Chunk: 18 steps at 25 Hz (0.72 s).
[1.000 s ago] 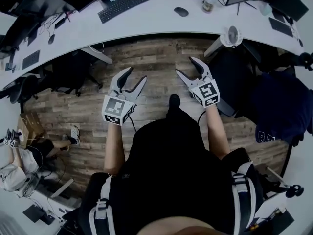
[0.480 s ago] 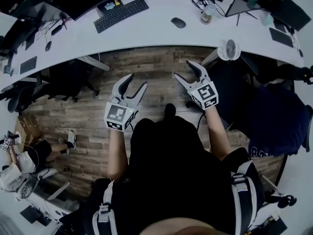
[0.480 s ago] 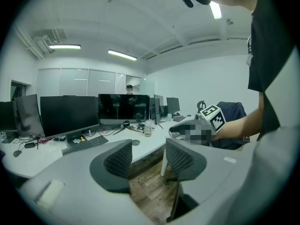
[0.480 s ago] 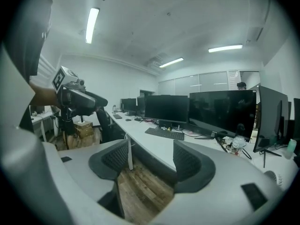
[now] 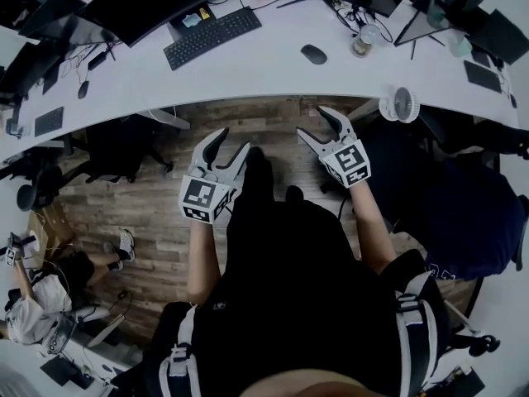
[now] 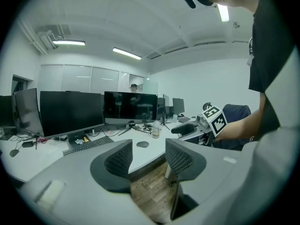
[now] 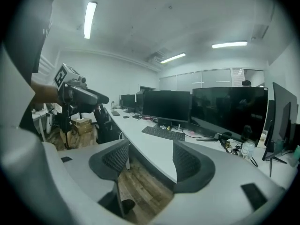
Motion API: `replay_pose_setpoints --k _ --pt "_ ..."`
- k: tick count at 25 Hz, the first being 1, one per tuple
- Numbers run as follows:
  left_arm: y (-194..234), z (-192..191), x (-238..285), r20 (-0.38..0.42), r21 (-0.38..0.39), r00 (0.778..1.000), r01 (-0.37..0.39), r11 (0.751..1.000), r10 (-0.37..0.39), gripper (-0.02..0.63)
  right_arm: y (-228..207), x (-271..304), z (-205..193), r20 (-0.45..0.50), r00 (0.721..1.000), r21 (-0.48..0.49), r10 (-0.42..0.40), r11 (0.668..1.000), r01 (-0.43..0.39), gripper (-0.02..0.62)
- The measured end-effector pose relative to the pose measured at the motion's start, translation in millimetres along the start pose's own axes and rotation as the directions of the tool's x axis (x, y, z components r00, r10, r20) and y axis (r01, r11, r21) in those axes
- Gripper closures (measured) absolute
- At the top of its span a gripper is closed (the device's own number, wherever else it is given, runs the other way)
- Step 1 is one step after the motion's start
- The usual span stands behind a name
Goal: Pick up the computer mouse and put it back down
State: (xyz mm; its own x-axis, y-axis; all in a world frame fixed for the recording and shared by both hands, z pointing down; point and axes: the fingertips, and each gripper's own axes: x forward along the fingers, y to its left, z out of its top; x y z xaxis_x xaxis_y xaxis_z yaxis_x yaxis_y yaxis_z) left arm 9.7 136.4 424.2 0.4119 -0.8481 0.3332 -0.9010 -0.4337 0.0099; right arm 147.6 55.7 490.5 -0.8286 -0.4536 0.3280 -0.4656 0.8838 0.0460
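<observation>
Head view: both claws hang over the wooden floor, short of the white desk [image 5: 264, 69], and neither touches anything. The left gripper [image 5: 231, 139] has its jaws spread with only air and floor between them; they have just been closing a little, yet a wide gap remains. The right gripper [image 5: 315, 121] is spread as well and empty.

The computer mouse [image 5: 313, 54] lies on the desk straight ahead of the right claw, past the desk edge and well apart from its tips. From the left claw it lies ahead and off to the right. A keyboard [image 5: 212, 36] sits ahead of the left claw, and a cup [image 5: 362, 41] stands just right of the mouse. In the left gripper view the mouse [image 6: 142, 144] shows as a dark oval above the gap between the jaws.

The mouse is probably light and stiff, with a smooth domed shell that could slip upward out of a pinch. The best hold is likely across its two long sides, low near the desk. No cable can be made out.
</observation>
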Motion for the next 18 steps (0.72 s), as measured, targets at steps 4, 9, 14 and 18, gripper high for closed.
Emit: replay_pose_setpoints --k 4,9,14,18 --pt "42 22 20 0.019 0.025 1.000 0.008 1.000 -0.008 0.388 -22 28 18 0.007 1.000 -0.005 -0.023 1.000 0.023 0.301" --pt "76 48 38 0.062 0.032 0.998 0.026 0.999 -0.028 0.390 -41 60 35 0.010 1.000 -0.014 -0.024 1.000 0.024 0.304" --pt "102 42 54 0.045 0.018 0.998 0.048 0.999 -0.049 0.393 -45 85 34 -0.011 1.000 -0.007 -0.025 1.000 0.025 0.304" --pt "120 37 70 0.041 -0.007 0.995 0.087 0.996 -0.086 0.401 -59 98 35 -0.023 0.998 0.016 -0.056 0.998 0.056 0.304"
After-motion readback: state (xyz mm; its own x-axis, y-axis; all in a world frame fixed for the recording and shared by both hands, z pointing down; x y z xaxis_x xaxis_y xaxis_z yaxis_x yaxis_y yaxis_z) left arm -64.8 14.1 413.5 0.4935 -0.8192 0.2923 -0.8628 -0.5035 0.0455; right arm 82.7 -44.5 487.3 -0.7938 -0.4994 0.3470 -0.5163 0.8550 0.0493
